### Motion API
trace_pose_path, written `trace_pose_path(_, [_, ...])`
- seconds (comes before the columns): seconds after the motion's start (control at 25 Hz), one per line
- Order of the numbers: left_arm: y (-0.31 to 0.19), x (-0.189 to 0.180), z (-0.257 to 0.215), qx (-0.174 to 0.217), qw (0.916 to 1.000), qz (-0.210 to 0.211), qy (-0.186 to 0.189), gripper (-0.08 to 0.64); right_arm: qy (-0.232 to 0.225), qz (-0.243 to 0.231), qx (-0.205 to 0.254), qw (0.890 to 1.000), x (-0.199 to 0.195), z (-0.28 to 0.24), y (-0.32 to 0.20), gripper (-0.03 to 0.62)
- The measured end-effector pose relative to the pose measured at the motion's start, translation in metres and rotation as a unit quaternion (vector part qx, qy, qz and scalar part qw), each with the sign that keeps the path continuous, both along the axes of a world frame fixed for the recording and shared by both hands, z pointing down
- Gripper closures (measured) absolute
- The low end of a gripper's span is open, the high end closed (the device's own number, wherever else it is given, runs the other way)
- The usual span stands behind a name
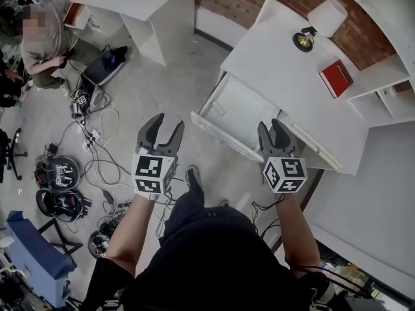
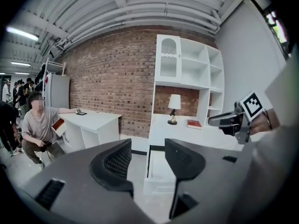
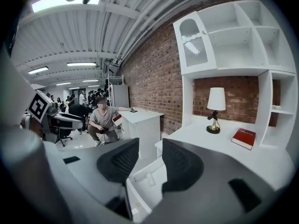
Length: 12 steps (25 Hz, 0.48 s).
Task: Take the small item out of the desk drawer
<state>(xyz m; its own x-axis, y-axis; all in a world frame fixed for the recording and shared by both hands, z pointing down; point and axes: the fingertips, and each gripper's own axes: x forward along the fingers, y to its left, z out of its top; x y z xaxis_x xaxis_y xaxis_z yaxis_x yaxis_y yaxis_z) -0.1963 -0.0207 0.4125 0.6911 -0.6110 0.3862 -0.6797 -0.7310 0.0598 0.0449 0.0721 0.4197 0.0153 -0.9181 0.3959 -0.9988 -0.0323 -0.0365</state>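
Note:
The white desk [image 1: 285, 70] has its drawer [image 1: 209, 129] pulled open toward me. Inside lies a small pale item [image 1: 218, 109], also visible on the drawer floor [image 3: 150, 178] in the right gripper view; it is too small to identify. My left gripper [image 1: 168, 122] hangs open over the floor, left of the drawer front, with nothing between its fingers. My right gripper [image 1: 270, 124] is over the drawer's near right corner, its jaws open by a narrower gap and empty. The left gripper view looks along its own jaws [image 2: 147, 146] at the drawer [image 2: 159, 171].
A lamp [image 1: 305, 39] and a red book [image 1: 336, 78] stand on the desktop, with white shelves [image 1: 389, 89] behind. A second white desk [image 1: 139, 5] is at the back left, with a seated person [image 1: 42, 41] beside it. Cables and gear [image 1: 84, 167] litter the floor on the left.

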Motion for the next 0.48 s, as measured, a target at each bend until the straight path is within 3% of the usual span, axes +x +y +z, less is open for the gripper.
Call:
trace_pose_path(0.2, [-0.028,0.004,0.026,-0.023,0.9995,0.019,-0.002,0.354,-0.001,0.002,-0.033,0.999,-0.003,0.018,-0.03,0.439])
trace_pose_path(0.48, [-0.046,0.023,0.06,-0.058,0.9977,0.033,-0.01,0.355,0.013,-0.032,-0.068,0.997,-0.006,0.045,-0.068,0.439])
